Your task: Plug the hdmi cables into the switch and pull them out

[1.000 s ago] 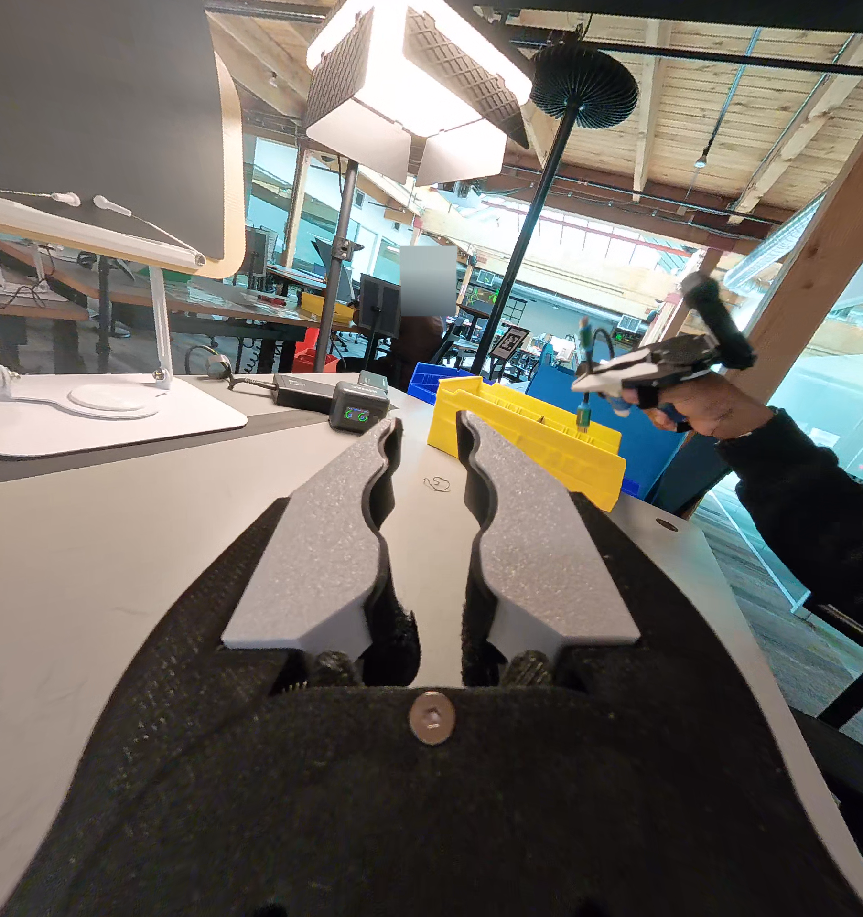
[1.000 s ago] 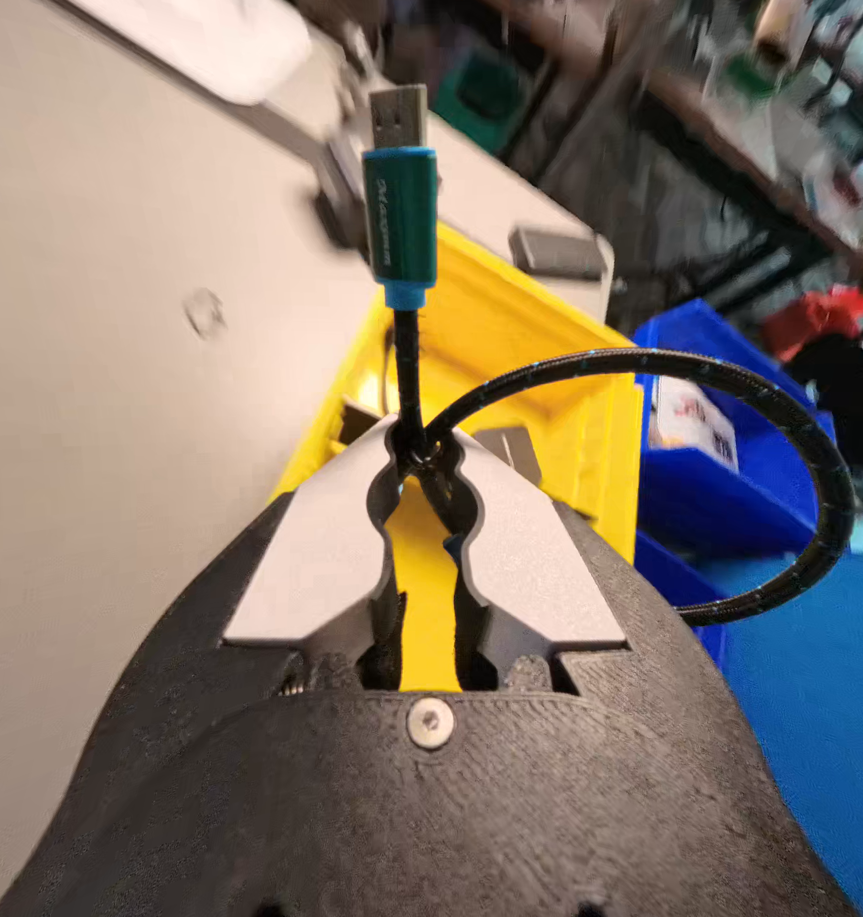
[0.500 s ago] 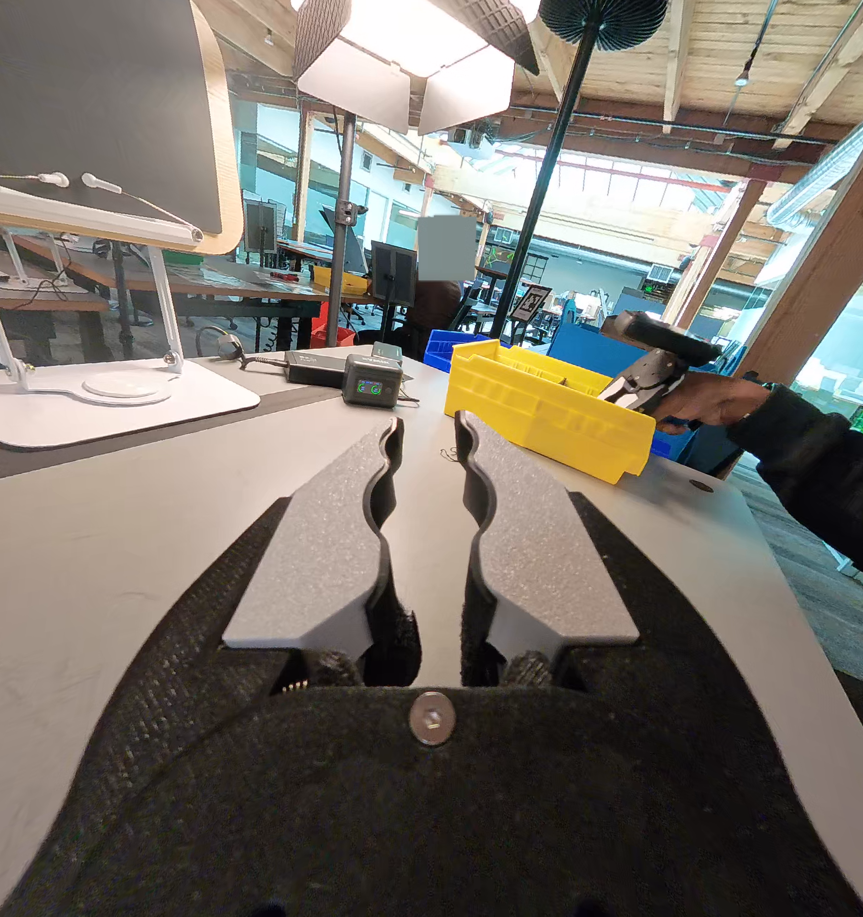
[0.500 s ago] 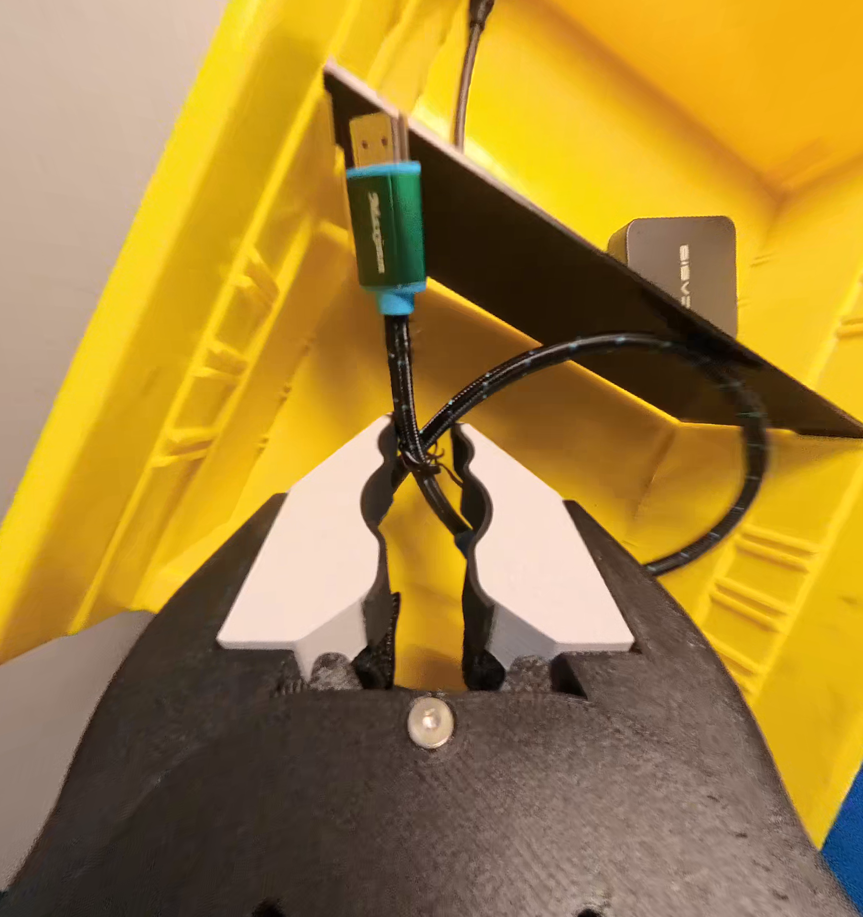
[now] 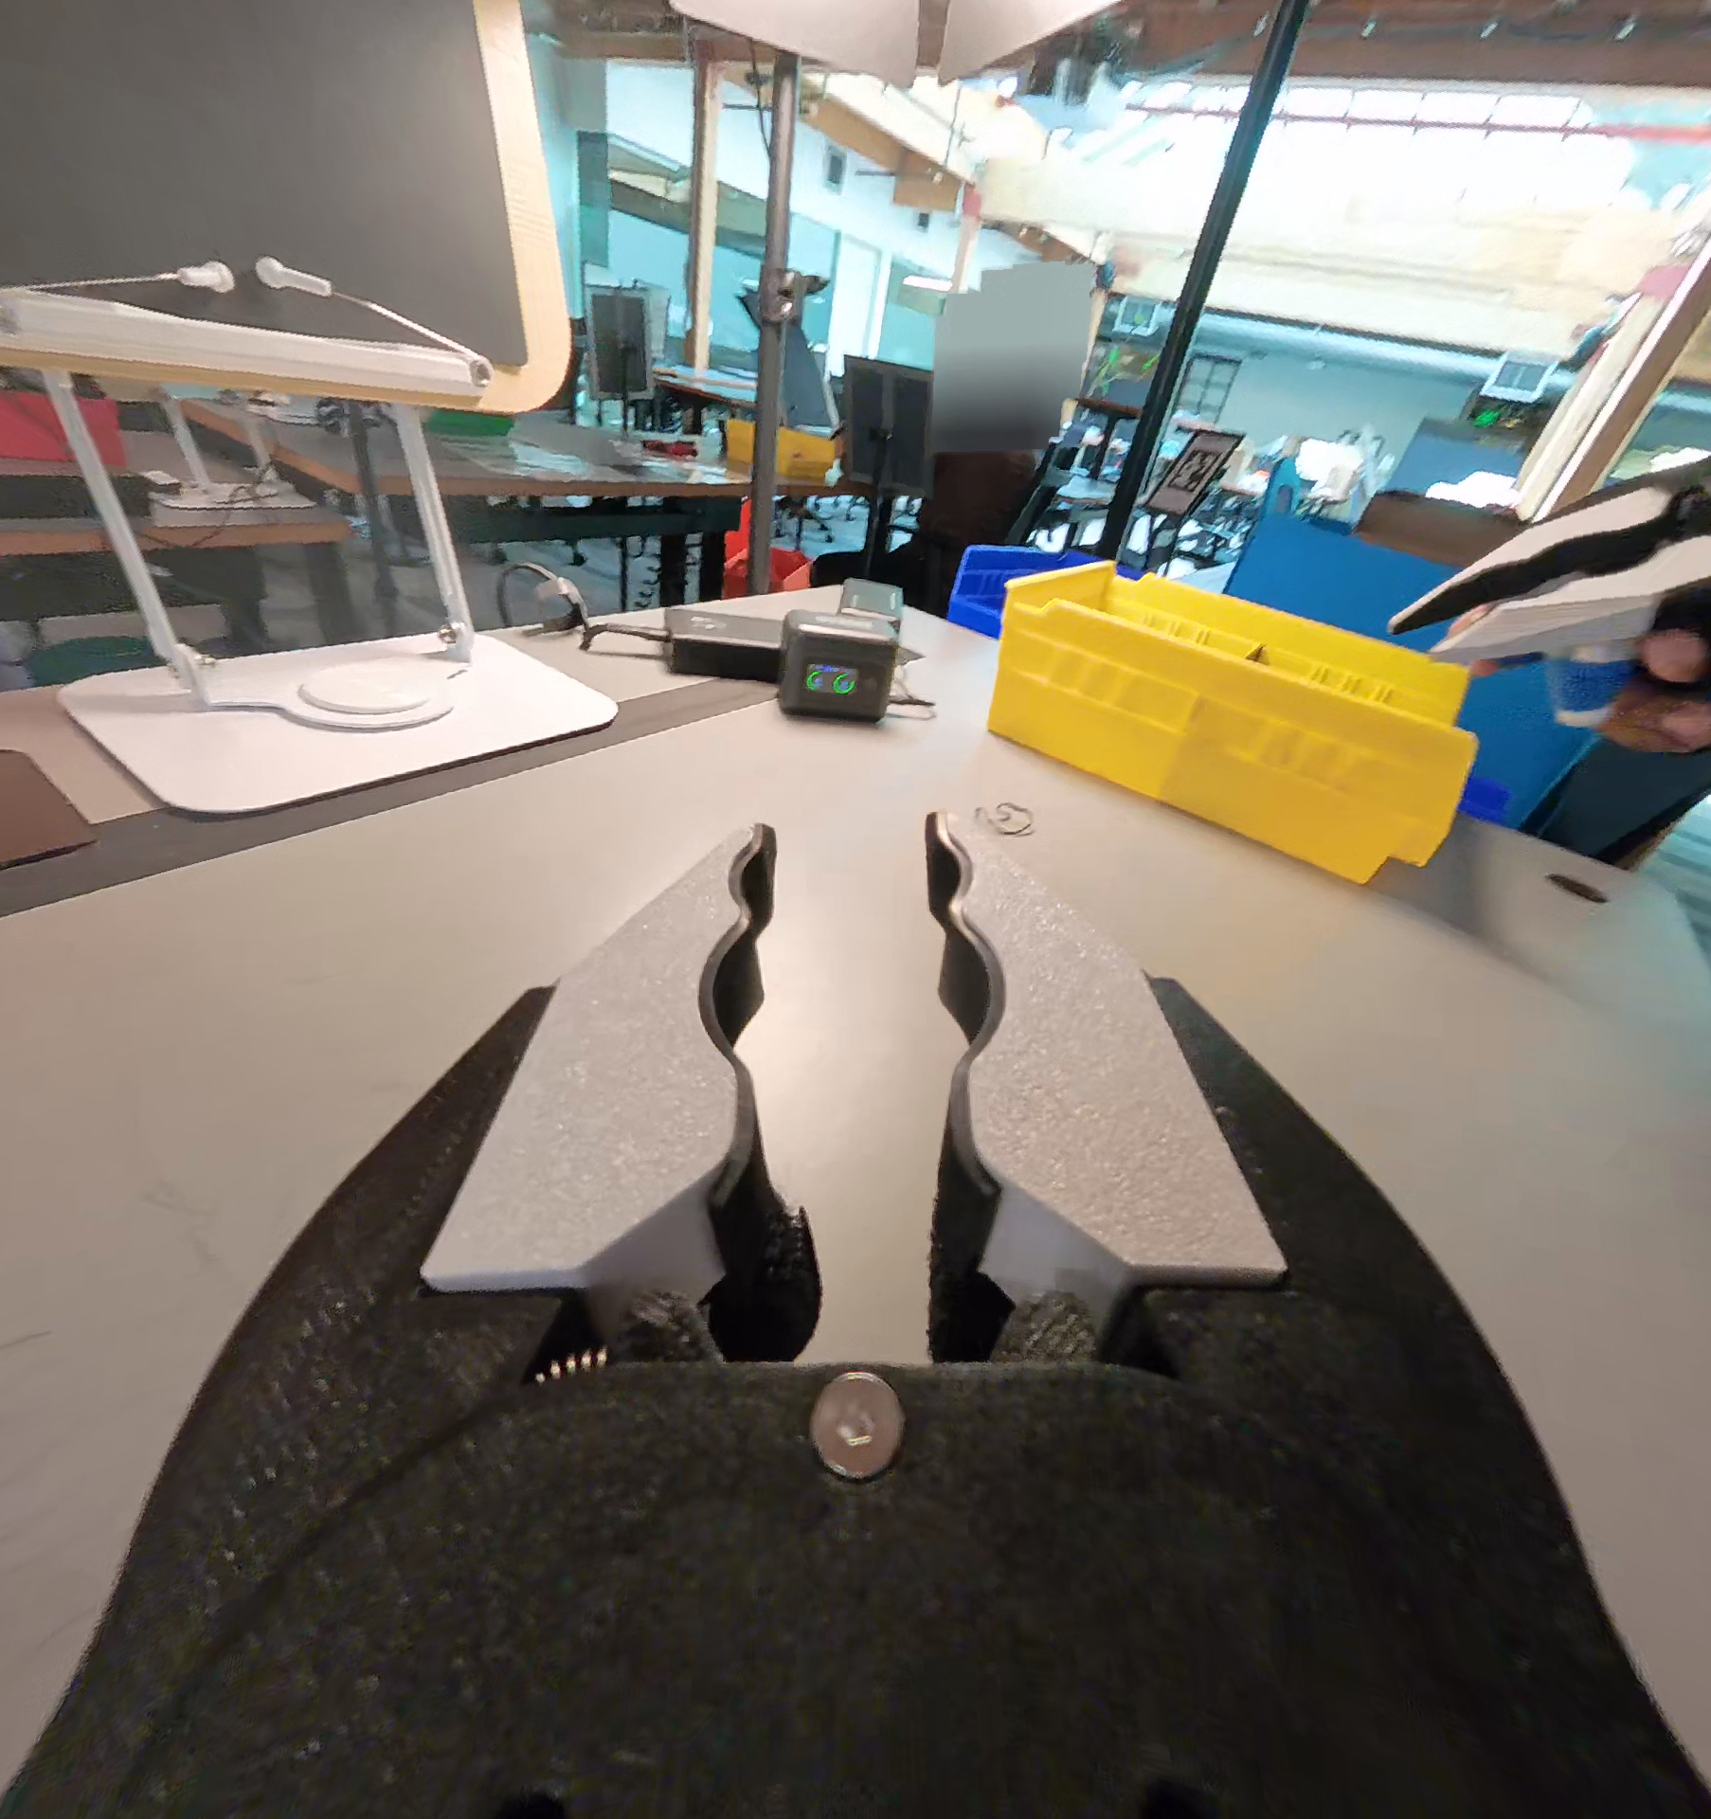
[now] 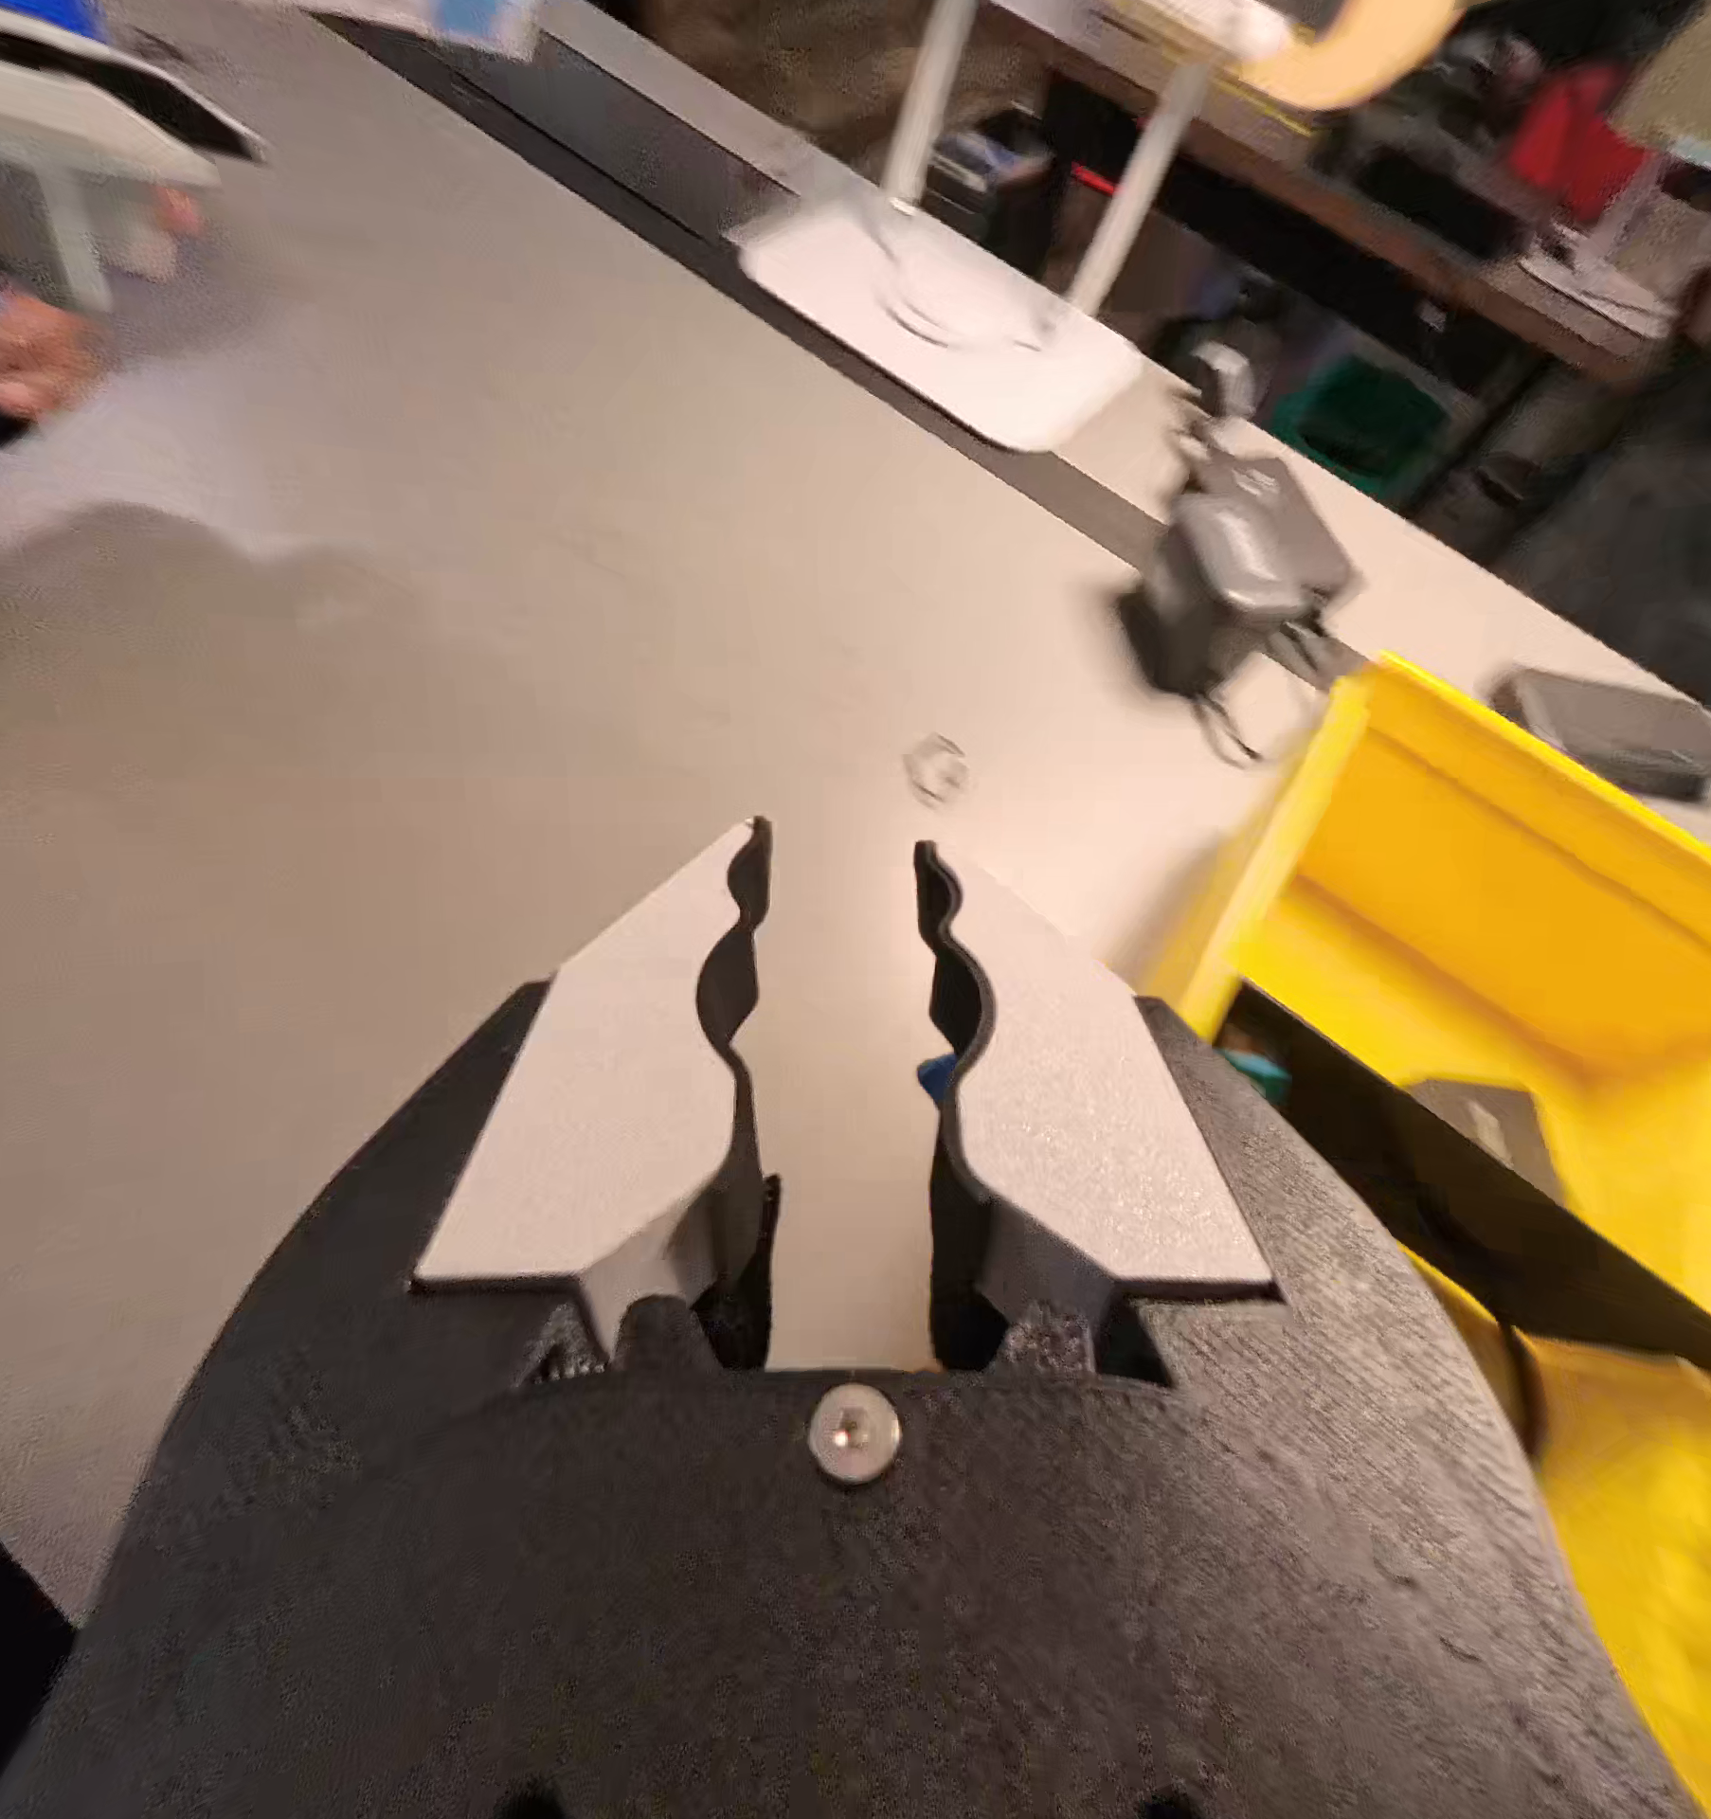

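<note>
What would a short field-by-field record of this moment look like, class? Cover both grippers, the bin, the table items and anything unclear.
left gripper: open, empty, low over the grey table
right gripper: open, empty, beside the yellow bin
yellow bin contents: black divider, a dark grey box; a bit of teal beside the divider
table items: white stand, dark charger with green lights, small wire loop
unclear: hdmi cables and switch not clearly seen
</note>
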